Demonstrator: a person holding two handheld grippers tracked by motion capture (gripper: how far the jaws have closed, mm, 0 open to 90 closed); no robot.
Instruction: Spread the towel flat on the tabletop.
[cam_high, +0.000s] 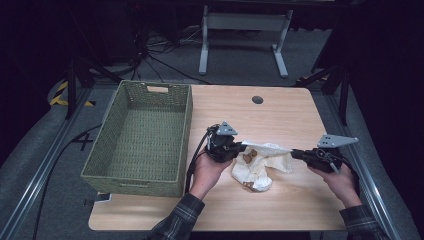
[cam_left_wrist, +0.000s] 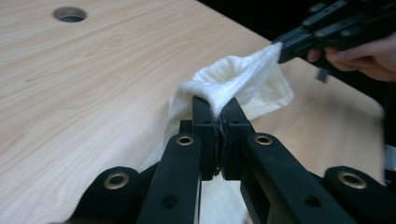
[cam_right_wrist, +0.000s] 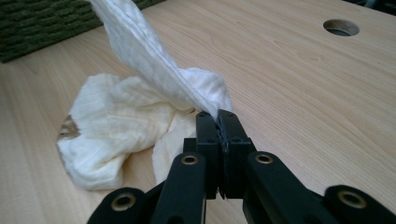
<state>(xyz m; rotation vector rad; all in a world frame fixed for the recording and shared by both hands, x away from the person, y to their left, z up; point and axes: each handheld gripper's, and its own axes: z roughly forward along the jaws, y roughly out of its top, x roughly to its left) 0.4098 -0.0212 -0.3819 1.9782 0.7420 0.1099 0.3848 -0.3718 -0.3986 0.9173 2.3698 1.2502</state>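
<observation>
Both the left gripper (cam_high: 241, 148) and right gripper (cam_high: 295, 153) have their jaws clamped on one edge of the white cloth (cam_high: 260, 162), stretched between them above the counter (cam_high: 280, 115), yet the rest lies crumpled, and the green woven basket (cam_high: 112, 165) holds nothing, so most work seems left.

Grey floor (cam_high: 240, 60), dark surroundings

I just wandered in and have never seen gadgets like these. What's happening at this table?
A person at a wooden table holds a pincer tool in each hand. The left gripper and the right gripper are each clamped on an edge of a white cloth, stretching part of it between them while the rest lies bunched on the table. A green woven basket sits to the left with nothing in it.
</observation>
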